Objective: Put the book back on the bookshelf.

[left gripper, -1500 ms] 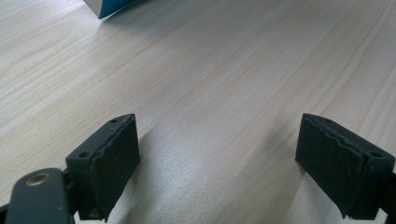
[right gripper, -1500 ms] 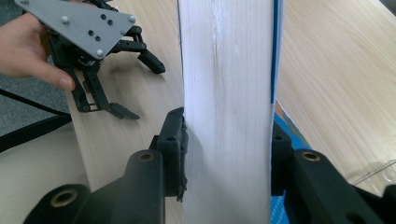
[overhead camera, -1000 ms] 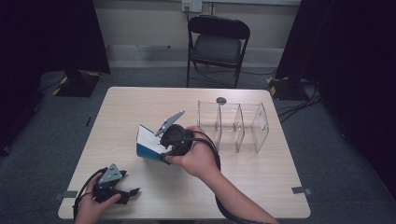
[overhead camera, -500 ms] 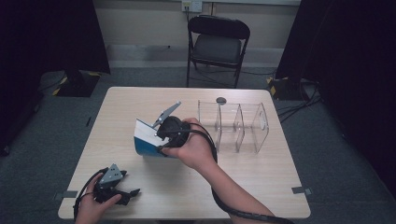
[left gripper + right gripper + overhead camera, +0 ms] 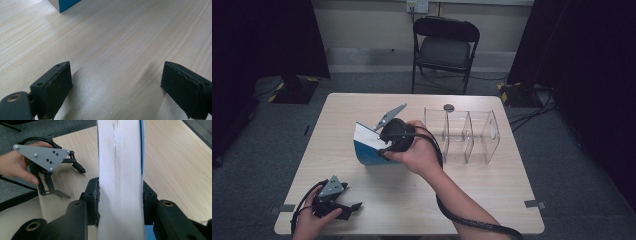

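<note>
A book [image 5: 364, 146] with a blue cover and white page edges is held tilted above the middle of the table. My right gripper [image 5: 381, 144] is shut on it, and in the right gripper view both pads press the page block [image 5: 120, 165] from either side [image 5: 120, 200]. My left gripper [image 5: 352, 211] rests near the table's front left corner, held by a hand. Its jaws have just been opening and stand wide apart [image 5: 116, 85] with only bare tabletop between them. A blue corner of the book [image 5: 66, 3] shows far ahead. The left gripper [image 5: 74, 182] also appears beyond the book.
A clear acrylic divider rack [image 5: 467, 132] stands on the right half of the light wooden table [image 5: 492, 200]. A small dark round object [image 5: 448, 107] lies behind the rack. A black folding chair [image 5: 444, 47] stands beyond the far edge.
The right gripper has raised the book slightly and tipped it more upright, shifting a little toward the far side. The left hand has stayed in place.
</note>
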Demonstrator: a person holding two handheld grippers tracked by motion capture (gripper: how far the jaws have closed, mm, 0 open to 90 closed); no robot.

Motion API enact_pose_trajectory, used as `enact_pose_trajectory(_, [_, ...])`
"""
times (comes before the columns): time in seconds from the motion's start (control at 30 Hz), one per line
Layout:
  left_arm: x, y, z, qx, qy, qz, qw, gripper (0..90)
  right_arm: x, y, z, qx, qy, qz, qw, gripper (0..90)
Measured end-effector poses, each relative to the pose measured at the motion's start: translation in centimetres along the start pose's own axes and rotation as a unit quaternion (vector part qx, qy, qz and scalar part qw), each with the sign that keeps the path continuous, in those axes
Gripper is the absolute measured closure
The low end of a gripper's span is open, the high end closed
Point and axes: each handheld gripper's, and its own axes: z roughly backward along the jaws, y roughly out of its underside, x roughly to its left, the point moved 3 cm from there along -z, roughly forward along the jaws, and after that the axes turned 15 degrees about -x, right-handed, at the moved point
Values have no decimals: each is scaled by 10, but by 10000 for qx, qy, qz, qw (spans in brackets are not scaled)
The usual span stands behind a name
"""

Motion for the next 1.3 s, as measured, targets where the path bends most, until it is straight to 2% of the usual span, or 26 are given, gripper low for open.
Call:
enact_pose_trajectory(0.57, [0, 0, 0, 4, 9, 4, 10000, 91, -19, -11, -6, -12, -74, -100, 9999, 594])
enact_pose_trajectory(0.6, [0, 0, 0, 4, 10, 5, 10000, 91, -21, -12, -7, 1, -84, -173, 9998, 593])
enact_pose_trajectory(0.67, [0, 0, 0, 2, 10, 7, 10000, 91, -22, -13, -7, 20, -91, -110, 9999, 591])
enact_pose_trajectory(0.9, [0, 0, 0, 3, 11, 1, 10000, 89, -26, -14, -9, -57, -109, -154, 9998, 586])
enact_pose_trajectory(1.13, [0, 0, 0, 8, 13, 4, 10000, 89, -36, -17, -14, -132, -120, -60, 9998, 573])
enact_pose_trajectory(1.3, [0, 0, 0, 9, 12, 3, 10000, 89, -40, -19, -15, -108, -111, -101, 9998, 559])
